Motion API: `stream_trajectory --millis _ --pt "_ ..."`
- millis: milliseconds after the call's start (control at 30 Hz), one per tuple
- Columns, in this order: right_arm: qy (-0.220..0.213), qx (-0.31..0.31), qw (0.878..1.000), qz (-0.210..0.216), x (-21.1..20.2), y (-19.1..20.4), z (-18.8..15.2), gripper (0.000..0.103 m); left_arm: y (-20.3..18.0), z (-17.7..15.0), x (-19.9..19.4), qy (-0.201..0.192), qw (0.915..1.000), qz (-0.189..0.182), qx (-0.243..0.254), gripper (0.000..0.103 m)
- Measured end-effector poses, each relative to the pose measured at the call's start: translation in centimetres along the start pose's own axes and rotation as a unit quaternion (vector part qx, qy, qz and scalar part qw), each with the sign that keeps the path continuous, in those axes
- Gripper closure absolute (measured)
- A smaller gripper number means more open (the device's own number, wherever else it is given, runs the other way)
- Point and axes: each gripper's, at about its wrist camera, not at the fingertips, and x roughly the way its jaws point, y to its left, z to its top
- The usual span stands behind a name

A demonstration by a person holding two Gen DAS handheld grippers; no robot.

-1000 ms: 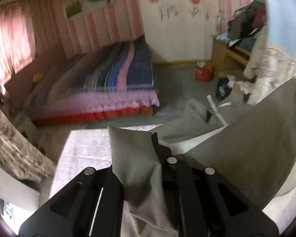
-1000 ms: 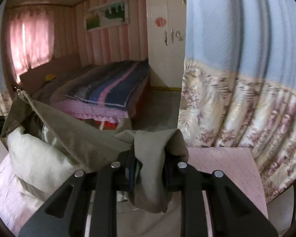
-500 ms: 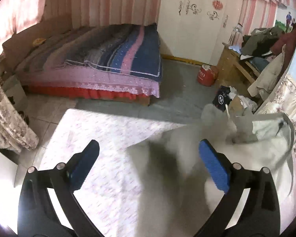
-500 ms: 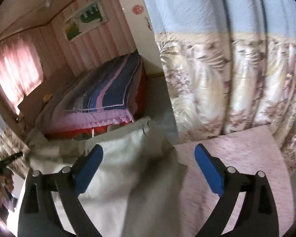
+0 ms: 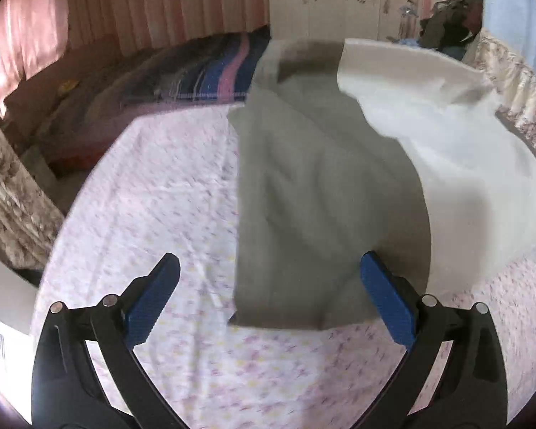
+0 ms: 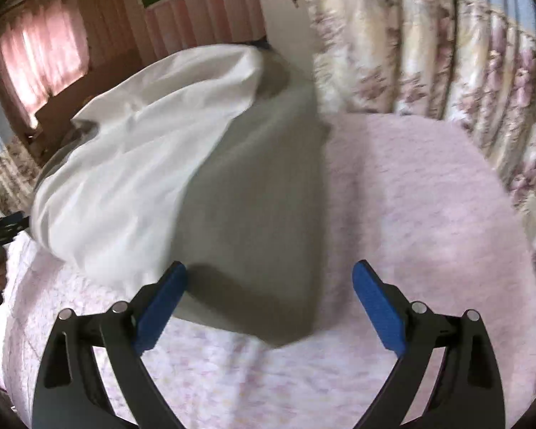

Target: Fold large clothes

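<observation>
Released since a second ago, the grey-and-white garment (image 5: 314,193) now lies loosely spread on the pink floral-covered desk (image 5: 153,193), both the left gripper (image 5: 268,293) and right gripper (image 6: 269,296) jaws wide apart and empty, folding seemingly barely begun.

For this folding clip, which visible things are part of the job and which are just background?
Part of the job:
- grey-and-white garment
- pink floral cloth it lies on
- left gripper and right gripper, both open

Just background:
- striped bed
- floral curtain
- white wardrobe
- clothes pile
</observation>
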Motion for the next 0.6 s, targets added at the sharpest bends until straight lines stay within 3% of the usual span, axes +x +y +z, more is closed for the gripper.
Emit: stream_trajectory --millis 33,67,100,133,167,200,233,300,433,600 --pt "0.000 0.000 1.000 0.004 0.2 0.3 0.0 0.013 -0.1 0.2 0.7 0.008 0.9998 -0.002 -0.019 0.003" --pt "0.001 -0.004 1.000 0.001 0.5 0.9 -0.1 0.038 0.0 0.2 1.2 0.011 0.9993 -0.009 -0.034 0.003" --pt "0.000 -0.008 1.000 -0.017 0.7 1.3 0.1 0.062 0.1 0.5 1.5 0.014 0.9986 -0.018 -0.049 0.009" --pt "-0.002 -0.008 1.000 -0.021 1.0 1.3 0.2 0.073 0.0 0.7 1.7 0.016 0.9975 -0.040 -0.056 0.035" --pt "-0.004 -0.007 1.000 -0.021 0.9 1.5 0.4 0.083 -0.7 0.6 1.6 0.015 0.9971 -0.056 -0.048 0.052" --pt "-0.007 -0.009 1.000 -0.026 0.1 1.8 0.5 0.088 -1.7 0.8 1.1 0.008 0.9987 -0.041 -0.028 0.071" --pt "-0.011 -0.014 0.999 -0.031 -0.1 2.1 0.5 0.090 -3.0 0.9 0.2 -0.004 0.9999 -0.009 0.008 0.080" --pt "-0.023 -0.033 0.998 -0.048 -1.7 2.5 0.6 0.095 -3.9 0.6 -1.1 -0.015 0.9994 -0.008 0.031 0.091" --pt "-0.040 -0.056 0.995 -0.076 -4.6 1.8 -0.3 0.100 -4.3 -1.1 -4.5 -0.025 0.9982 -0.045 0.030 0.096" --pt "-0.054 -0.033 0.996 -0.062 -8.8 -0.7 -2.0 0.100 -5.1 -3.7 -9.9 -0.056 0.9946 -0.086 0.014 0.097"
